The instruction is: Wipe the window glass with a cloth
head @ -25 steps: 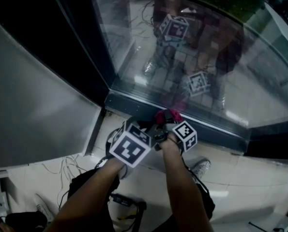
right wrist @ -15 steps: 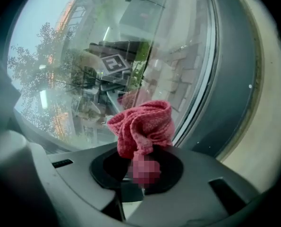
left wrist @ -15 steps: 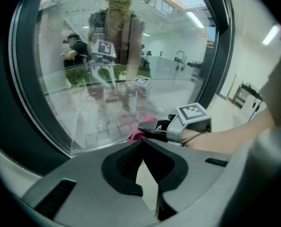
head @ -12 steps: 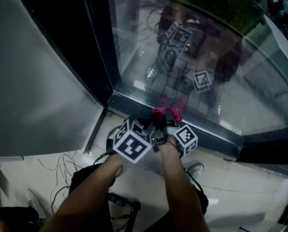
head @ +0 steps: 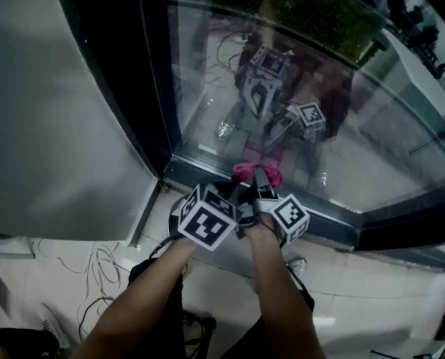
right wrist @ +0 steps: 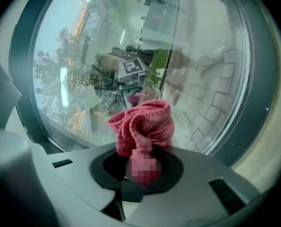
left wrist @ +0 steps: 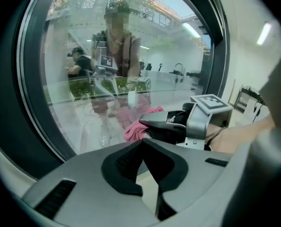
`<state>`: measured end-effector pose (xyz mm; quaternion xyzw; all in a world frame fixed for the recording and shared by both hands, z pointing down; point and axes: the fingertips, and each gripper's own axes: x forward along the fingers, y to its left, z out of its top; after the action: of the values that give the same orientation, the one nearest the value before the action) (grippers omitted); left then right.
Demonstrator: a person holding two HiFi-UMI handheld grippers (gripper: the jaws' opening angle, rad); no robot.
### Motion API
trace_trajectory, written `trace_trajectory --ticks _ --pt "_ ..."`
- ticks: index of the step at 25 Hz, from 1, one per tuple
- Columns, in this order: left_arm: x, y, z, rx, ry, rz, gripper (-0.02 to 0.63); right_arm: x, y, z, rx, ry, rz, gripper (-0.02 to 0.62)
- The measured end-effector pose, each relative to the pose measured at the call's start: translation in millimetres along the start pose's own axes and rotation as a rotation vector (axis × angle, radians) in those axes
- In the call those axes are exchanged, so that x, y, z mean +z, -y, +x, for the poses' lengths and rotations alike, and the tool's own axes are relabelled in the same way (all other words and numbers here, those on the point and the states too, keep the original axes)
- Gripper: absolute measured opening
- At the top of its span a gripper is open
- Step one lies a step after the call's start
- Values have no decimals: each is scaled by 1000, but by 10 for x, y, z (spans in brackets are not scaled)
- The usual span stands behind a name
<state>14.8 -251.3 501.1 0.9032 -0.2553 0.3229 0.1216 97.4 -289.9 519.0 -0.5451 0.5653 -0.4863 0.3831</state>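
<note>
Tall glass fills the far side, set in a dark frame above a tiled floor with loose cables at near left. Our right gripper pinches a pink cloth by its lower end, so the rest stands up as a loose wad low on the pane, just above the frame's bottom rail. We cannot tell whether it touches the glass yet. Our left gripper has its jaws pressed together on nothing and sits just left of the right one.

We judge the main risk to be the small grip. If we press hard, the wad could fold aside and let the hard jaw tips scrape the pane, or the cloth could pull free. With the grippers so close, a sideways sweep could knock them together. The cables could catch a foot if we step.
</note>
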Motion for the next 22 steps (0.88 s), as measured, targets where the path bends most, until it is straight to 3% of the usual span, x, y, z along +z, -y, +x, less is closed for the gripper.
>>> trace_trajectory --ticks 11,22 --pt "382 -64 -435 36 99 7 8 165 -906 -151 116 26 -75 54" --pt "801 -88 -871 82 183 41 8 337 -1594 -250 171 56 -64 54"
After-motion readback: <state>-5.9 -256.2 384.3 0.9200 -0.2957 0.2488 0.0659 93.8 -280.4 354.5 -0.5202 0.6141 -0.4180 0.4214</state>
